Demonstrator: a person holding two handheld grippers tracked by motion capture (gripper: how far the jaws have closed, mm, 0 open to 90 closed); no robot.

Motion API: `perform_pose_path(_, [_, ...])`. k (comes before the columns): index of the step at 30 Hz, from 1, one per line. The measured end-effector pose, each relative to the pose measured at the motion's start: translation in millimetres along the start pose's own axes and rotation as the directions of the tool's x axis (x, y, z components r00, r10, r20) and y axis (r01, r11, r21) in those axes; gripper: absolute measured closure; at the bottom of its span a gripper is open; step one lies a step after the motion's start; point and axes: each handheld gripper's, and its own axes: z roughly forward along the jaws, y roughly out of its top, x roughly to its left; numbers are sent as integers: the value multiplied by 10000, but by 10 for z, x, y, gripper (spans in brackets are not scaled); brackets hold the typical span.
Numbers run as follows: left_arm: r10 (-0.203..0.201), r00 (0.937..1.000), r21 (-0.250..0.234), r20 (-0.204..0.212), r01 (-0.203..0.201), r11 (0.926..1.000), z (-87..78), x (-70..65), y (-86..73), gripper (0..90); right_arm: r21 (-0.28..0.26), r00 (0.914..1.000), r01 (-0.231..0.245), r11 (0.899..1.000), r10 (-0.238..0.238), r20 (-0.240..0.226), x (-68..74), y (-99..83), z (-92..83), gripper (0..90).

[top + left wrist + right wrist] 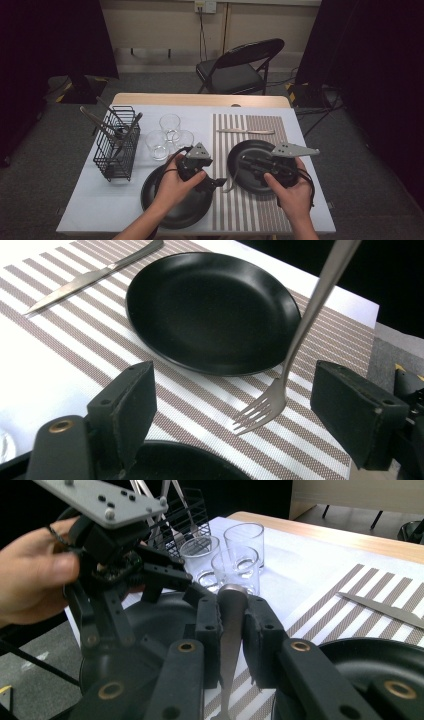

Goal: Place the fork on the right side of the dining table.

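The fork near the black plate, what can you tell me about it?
The fork looks like plain silvery metal, slim-handled with four tines. It slants, tines down on the striped placemat beside the black plate, between the left gripper's open jaws, which do not touch it. The right gripper clamps its handle, whose rounded end pokes out above the pads.

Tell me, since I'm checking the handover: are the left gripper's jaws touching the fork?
Apart. In the left gripper view the fork hangs between the left gripper's wide-open jaws, with placemat showing on both sides. The right gripper clamps its handle.
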Motion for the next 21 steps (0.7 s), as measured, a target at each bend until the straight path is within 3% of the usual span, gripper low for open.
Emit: perform_pose_path(21, [-159,9998,171,-98,161,9997,-122,121,-112,184,156,9996,92,9998,-88,-261,-24,-96,-117,784])
